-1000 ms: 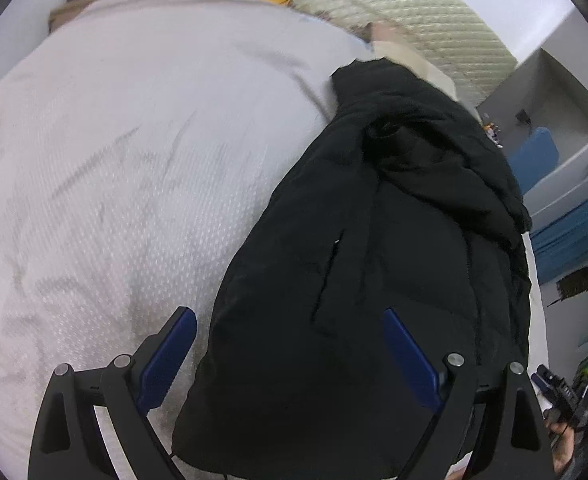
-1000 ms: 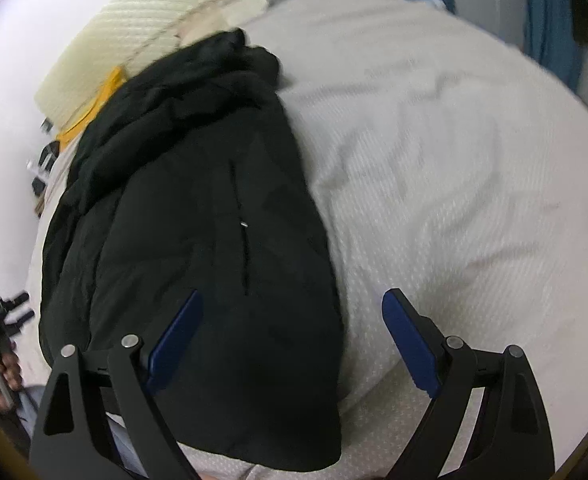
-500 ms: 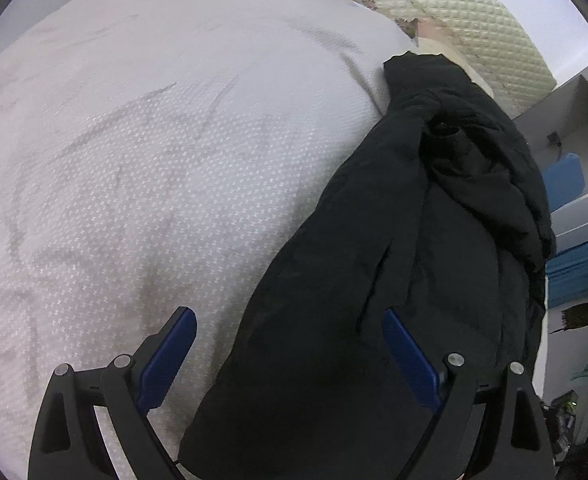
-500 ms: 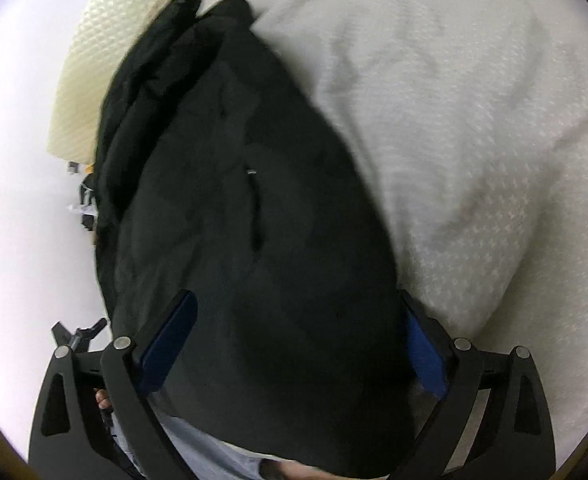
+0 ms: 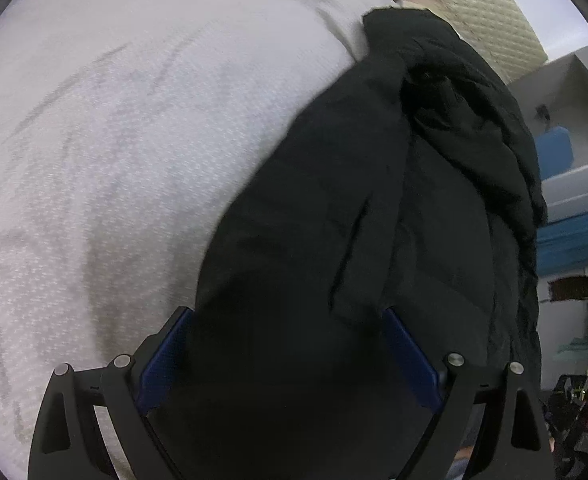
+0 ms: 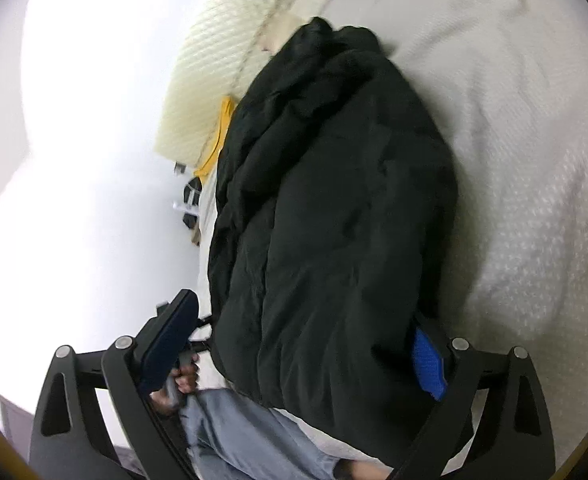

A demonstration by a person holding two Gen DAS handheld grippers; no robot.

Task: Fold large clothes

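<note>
A black jacket (image 5: 373, 220) is laid lengthwise on the bed (image 5: 114, 160), already doubled into a long narrow bundle; its far end is bunched near the quilted headboard (image 5: 473, 4). The left gripper (image 5: 288, 344) is held spread wide, with the near hem of the jacket between its fingers but not pinched. The right gripper (image 6: 305, 344) is likewise spread, straddling the same hem at the bed's edge. The lengthwise fold is judged done; a crosswise fold from the hem appears left to do.
</note>
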